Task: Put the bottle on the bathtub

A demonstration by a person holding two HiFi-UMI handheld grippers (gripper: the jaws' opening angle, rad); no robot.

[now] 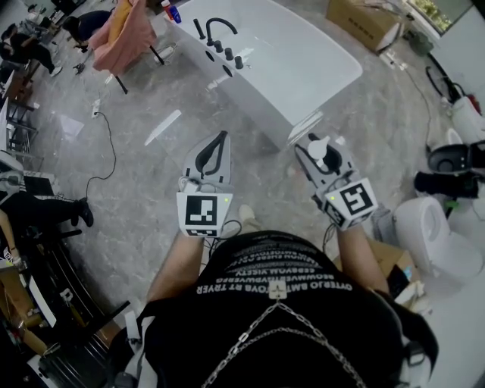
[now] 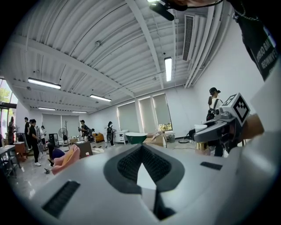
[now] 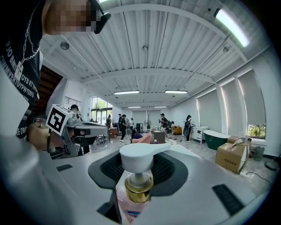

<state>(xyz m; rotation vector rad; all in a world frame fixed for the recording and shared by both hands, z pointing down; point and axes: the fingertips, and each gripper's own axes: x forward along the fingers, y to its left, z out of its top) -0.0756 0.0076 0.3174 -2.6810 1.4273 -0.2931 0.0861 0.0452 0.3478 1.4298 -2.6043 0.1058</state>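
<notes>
The white bathtub point(image 1: 303, 61) with black taps point(image 1: 216, 30) stands on the floor ahead of me. My right gripper point(image 1: 324, 161) is shut on a pump bottle point(image 1: 318, 144) with a white pump head. In the right gripper view the bottle point(image 3: 137, 190) has a gold collar and a pinkish body, and it stands upright between the dark pads point(image 3: 169, 173). My left gripper point(image 1: 222, 136) is level with the right one. Its jaws meet at the tips with nothing between them point(image 2: 141, 147). Both grippers hang short of the tub's near end.
A pink cloth point(image 1: 125, 34) hangs over a chair left of the tub. A cardboard box point(image 1: 364, 19) sits behind the tub. A white fixture point(image 1: 428, 227) and black devices point(image 1: 447, 163) stand at the right. A cable point(image 1: 106, 151) lies on the floor. Several people stand far off.
</notes>
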